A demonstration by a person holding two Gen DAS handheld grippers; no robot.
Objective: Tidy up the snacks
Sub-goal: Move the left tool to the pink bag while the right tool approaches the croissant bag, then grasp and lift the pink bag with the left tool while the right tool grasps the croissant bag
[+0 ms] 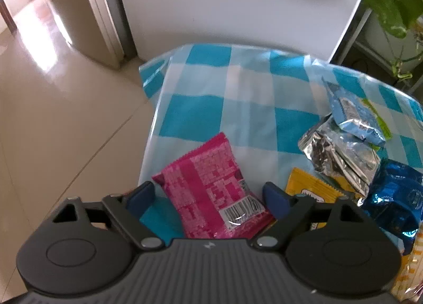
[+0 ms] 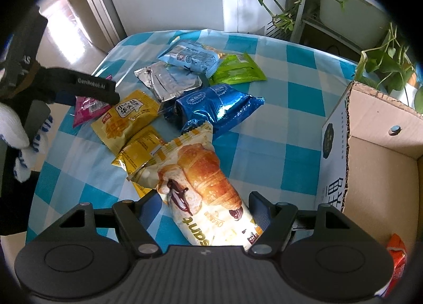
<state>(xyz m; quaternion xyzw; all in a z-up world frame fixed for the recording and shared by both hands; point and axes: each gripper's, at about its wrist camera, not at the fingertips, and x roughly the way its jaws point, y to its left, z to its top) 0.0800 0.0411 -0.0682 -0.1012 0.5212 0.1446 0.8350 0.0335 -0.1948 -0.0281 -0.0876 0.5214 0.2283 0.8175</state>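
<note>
Here the left gripper (image 1: 208, 195) points steeply down over a table covered in a blue-and-white checked plastic cloth (image 1: 238, 97), its dark blue pads standing apart on either side of a flat pink foil snack packet with white print and a barcode (image 1: 211, 193); the packet lies on the cloth near the table's left edge, with clear gaps between it and each pad, so the jaws are released and grip nothing. The right gripper (image 2: 203, 214) straddles a long cream-coloured croissant wrapper with a pastry picture (image 2: 208, 187), whose near end runs between the two fingers; the right pad looks to be against the wrapper, the left pad stands a little off, and I cannot tell whether it is truly clamped. Beyond the croissant lie two yellow sachets (image 2: 127, 118), a shiny dark blue foil bag (image 2: 216, 108), a crumpled silver foil pack (image 2: 171, 81), a light blue packet (image 2: 190, 58) and a lime-green packet (image 2: 238, 68), clustered mid-table. An open brown cardboard box (image 2: 380, 129) sits at the table's right side, with an orange packet (image 2: 396, 259) at its near corner. A white-gloved hand (image 2: 15, 124) holds the left gripper.
</note>
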